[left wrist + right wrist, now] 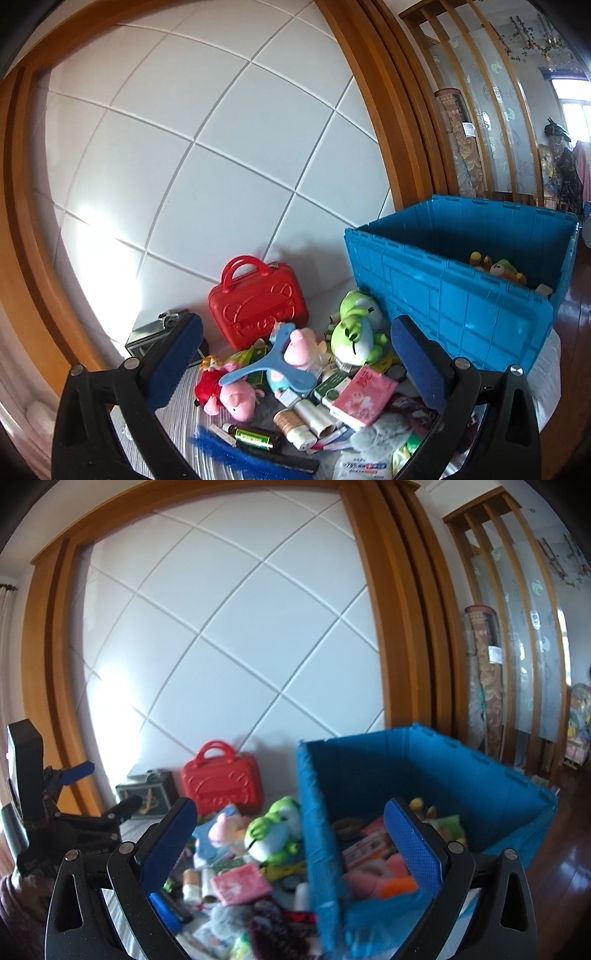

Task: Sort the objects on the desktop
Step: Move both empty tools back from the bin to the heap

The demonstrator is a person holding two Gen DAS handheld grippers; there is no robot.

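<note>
A heap of small objects lies on the table: a green frog plush [356,330], pink pig plushes [236,397], a blue boomerang toy [271,360], a pink tissue pack [364,395], a battery [255,437] and small bottles. My left gripper [295,363] is open and empty above the heap. My right gripper [291,840] is open and empty over the near left corner of the blue crate [480,786], which holds toys and boxes. The left gripper also shows at the left of the right wrist view [55,812].
A red toy suitcase [256,308] stands against the white tiled wall, with a dark box [147,338] to its left. The blue crate [461,295] takes up the table's right side. A wooden frame and a slatted partition stand behind.
</note>
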